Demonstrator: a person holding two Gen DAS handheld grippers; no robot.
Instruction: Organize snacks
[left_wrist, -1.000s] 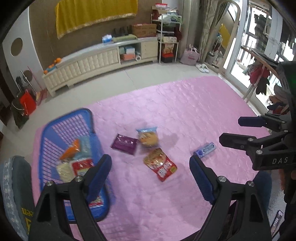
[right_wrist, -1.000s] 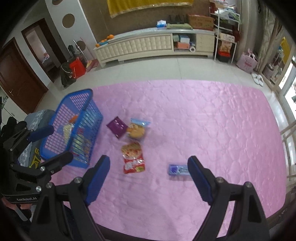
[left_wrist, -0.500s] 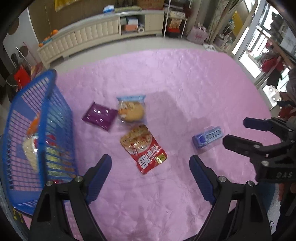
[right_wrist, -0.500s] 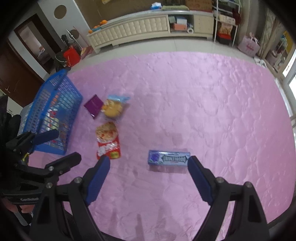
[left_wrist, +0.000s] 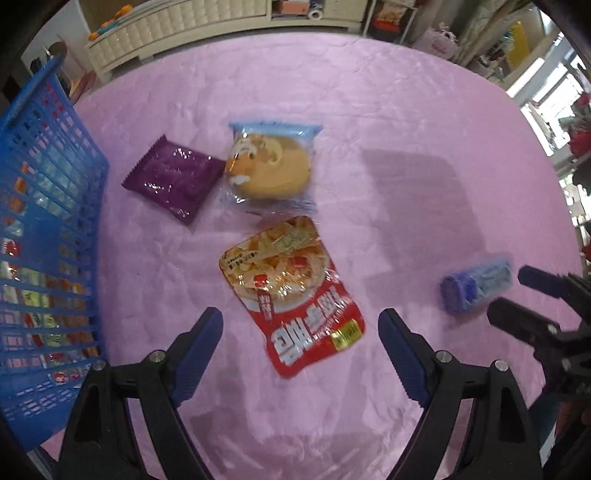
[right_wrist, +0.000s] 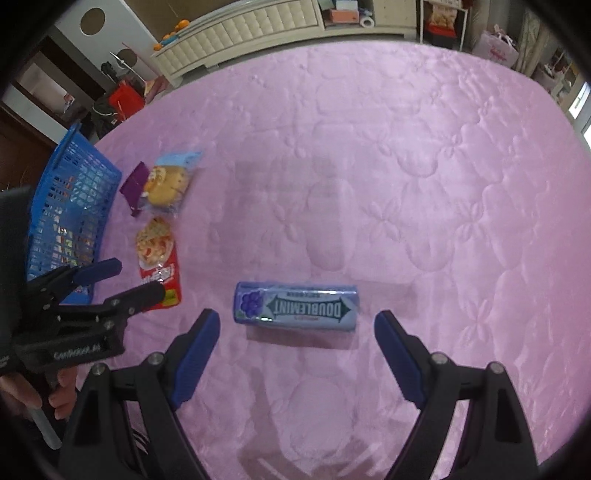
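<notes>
A red and clear plastic snack pouch (left_wrist: 291, 291) with white lettering lies flat on the quilted pink bedspread (left_wrist: 406, 122), its near end between the spread blue pads of the left gripper (left_wrist: 300, 334), which hangs above it wide open and holds nothing. Just beyond the pouch sits a round yellow pastry in a clear, blue-edged wrapper (left_wrist: 271, 168), and touching that wrapper's left edge is a glossy purple foil packet (left_wrist: 171, 177). To the left stands a blue plastic lattice basket (left_wrist: 44, 192) with more packets showing through its side. Well to the right, a blue Doublemint gum pack (right_wrist: 295, 307) lies crosswise just ahead of the right gripper (right_wrist: 297, 326), whose jaws likewise stand wide apart and empty. A hand (right_wrist: 55, 391) grips the left tool's handle.
</notes>
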